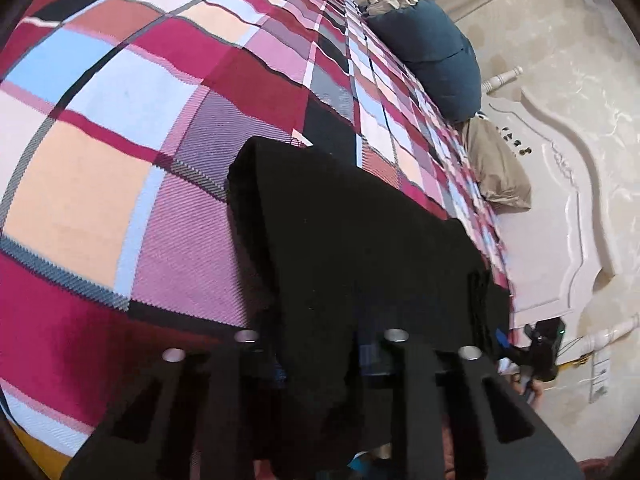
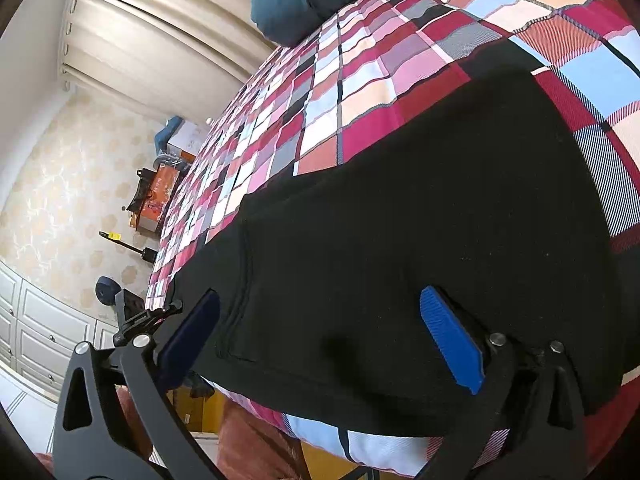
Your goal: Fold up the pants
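Left wrist view: black pants [image 1: 352, 248] lie on the plaid bedspread [image 1: 120, 152], and a fold of the black cloth runs straight down into the left gripper [image 1: 320, 360]. Its jaws sit close together and are clamped on that cloth; pads are hidden under the fabric. From here the pants stretch away from the camera toward the upper left, long axis roughly along the gripper's line, far edge squared off on the plaid.

Right wrist view: right gripper [image 2: 320, 340] has its jaws wide apart, blue pads [image 2: 452, 340] clear on both sides, hovering at the near edge of the pants [image 2: 420, 240]. Nothing is between the pads but flat cloth below them; cannot tell if the tips touch it. The pants lie flat near the bed's edge, spread across the frame from lower left to upper right, with a stitched seam [image 2: 236, 312] running up the left part.

Writing: small tag hangs on the white fitting [image 1: 600, 376] at right in the left view, print too small to read. Orange box [image 2: 160, 196] on the floor beside the bed carries print, unreadable. Yellow label on the dark tool [image 2: 128, 245] near it, also unreadable.

Teal pillow [image 1: 432, 56] and tan pillow [image 1: 496, 168] sit at the head of the bed, well apart from the pants.
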{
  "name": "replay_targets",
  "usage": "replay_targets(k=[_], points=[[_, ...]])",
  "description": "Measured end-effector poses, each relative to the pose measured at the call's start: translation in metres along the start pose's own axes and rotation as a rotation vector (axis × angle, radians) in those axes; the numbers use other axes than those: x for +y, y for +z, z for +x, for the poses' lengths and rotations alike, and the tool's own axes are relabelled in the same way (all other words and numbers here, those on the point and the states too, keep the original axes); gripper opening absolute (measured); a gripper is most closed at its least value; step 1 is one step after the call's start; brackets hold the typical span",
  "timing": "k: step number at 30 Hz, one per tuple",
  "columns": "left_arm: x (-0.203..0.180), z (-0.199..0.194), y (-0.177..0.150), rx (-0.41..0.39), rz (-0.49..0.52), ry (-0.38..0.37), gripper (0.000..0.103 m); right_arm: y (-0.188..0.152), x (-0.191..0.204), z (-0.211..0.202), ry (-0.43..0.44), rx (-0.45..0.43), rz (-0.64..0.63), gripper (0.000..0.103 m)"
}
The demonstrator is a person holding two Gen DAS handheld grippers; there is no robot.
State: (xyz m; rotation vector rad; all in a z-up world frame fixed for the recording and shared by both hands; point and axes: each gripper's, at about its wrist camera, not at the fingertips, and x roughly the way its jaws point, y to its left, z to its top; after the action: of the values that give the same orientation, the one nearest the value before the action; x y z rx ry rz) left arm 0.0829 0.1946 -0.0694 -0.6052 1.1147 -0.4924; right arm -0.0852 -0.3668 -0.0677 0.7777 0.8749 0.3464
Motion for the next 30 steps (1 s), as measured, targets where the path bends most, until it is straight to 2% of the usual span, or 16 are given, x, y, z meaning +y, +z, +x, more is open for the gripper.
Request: replay_targets(k=[5, 10, 15, 18, 23, 30], points=[[-0.034, -0.015, 0.001, -0.034, 0.045, -0.025, 0.017, 0.0, 0.001, 0.001, -0.005, -0.001, -0.003, 0.1], [-0.101, -0.035, 0.003, -0.076, 0.17, -0.1, 0.017, 0.0, 0.002, 0.001, -0.009, -0.005, -0.002, 0.1], [-0.18, -0.032, -0.001, -0.062, 0.305, -0.168, 0.017, 0.002, 0.001, 0.0, -0.004, -0.007, 0.01, 0.1], [-0.228, -0.017, -0.006, -0.037, 0.381, -0.205, 0.017, 0.002, 0.001, -0.001, 0.0, -0.012, 0.018, 0.1], [-0.283, 0.02, -0.014, 0.01, 0.463, -0.233, 0.016, 0.001, 0.001, -0.003, 0.009, -0.018, 0.016, 0.1], [-0.338, 0.107, -0.037, 0.116, 0.533, -0.232, 0.016, 0.001, -0.002, -0.01, 0.05, -0.023, 0.032, 0.1]])
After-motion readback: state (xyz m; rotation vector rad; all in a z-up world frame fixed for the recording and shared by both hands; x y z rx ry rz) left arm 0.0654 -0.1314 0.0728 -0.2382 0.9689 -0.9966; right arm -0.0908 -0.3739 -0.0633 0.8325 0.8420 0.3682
